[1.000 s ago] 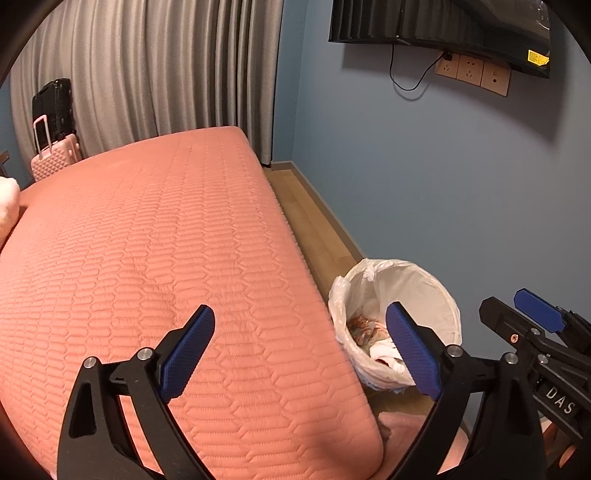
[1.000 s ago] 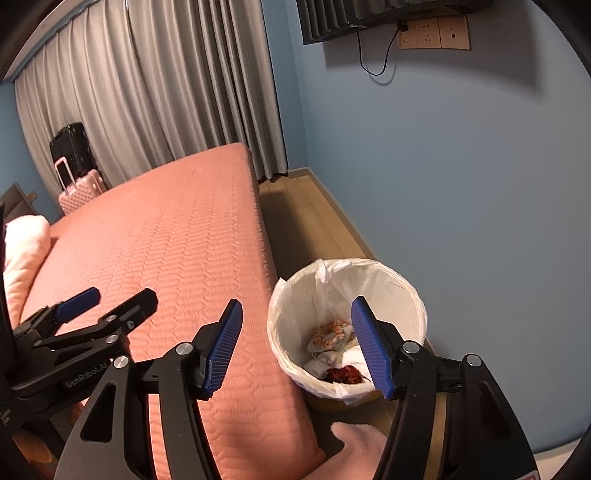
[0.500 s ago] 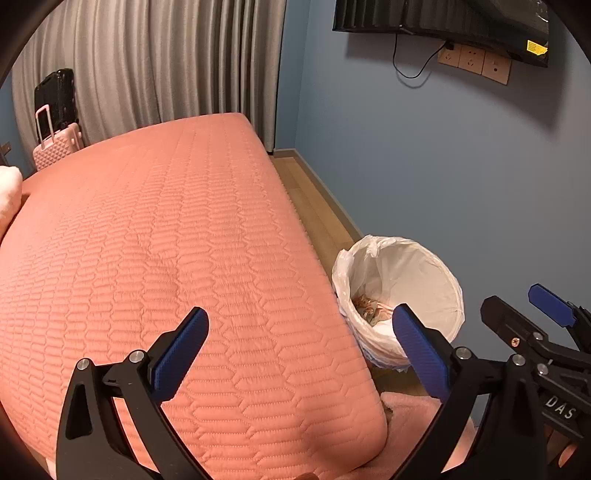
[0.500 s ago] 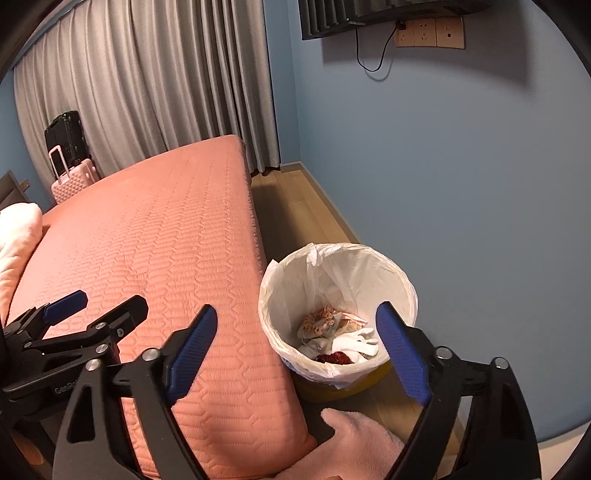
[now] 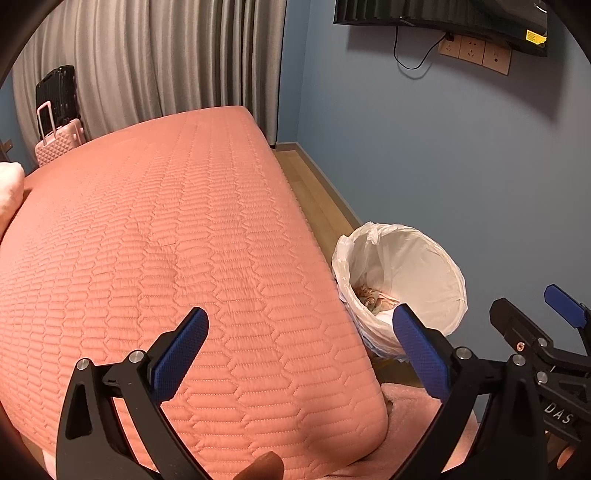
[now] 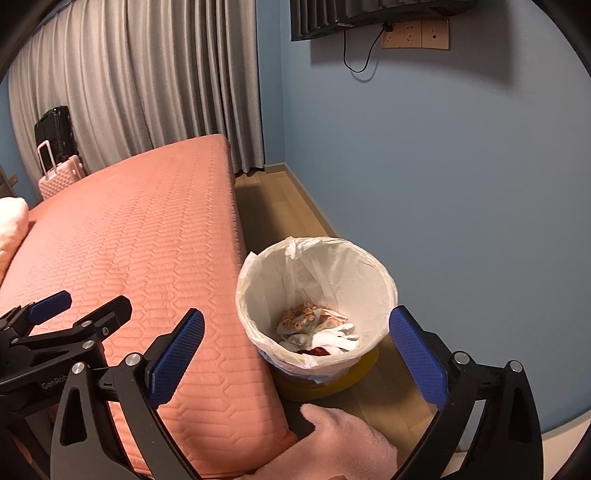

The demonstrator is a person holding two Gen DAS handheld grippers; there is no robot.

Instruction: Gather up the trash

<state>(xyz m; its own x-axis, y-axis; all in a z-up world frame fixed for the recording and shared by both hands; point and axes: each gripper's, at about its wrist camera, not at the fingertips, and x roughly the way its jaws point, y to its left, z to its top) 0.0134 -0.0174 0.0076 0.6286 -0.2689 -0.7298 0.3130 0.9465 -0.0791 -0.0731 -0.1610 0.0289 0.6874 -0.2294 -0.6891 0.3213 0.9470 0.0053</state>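
Trash (image 6: pixel 317 328): crumpled papers, a white glove-like piece and a dark red scrap, lying at the bottom of the bin.
Bin (image 6: pixel 384 277): round, lined with a white plastic bag (image 5: pixel 436 258); yellow base showing below the liner; stands on the wooden floor (image 6: pixel 295 206) between the bed and the blue wall (image 6: pixel 461 166), just beside the bed's corner.
Bed (image 5: pixel 166 240): salmon quilted cover, bare surface across both views.
Left gripper (image 5: pixel 299 354): black frame, blue pads; jaws spread wide, nothing between them; hovers over the bed's near corner.
Right gripper (image 6: pixel 295 358): jaws opening, wide apart, nothing between them; aimed down at the bin mouth.
Pink fleece (image 6: pixel 343 435): at the bed's foot, below the bin.
Pink suitcase (image 5: pixel 61 142) with black case (image 5: pixel 55 92) behind: far side, by grey curtains (image 5: pixel 166 62).
Wall sockets (image 6: pixel 415 35) with cable: upper wall.
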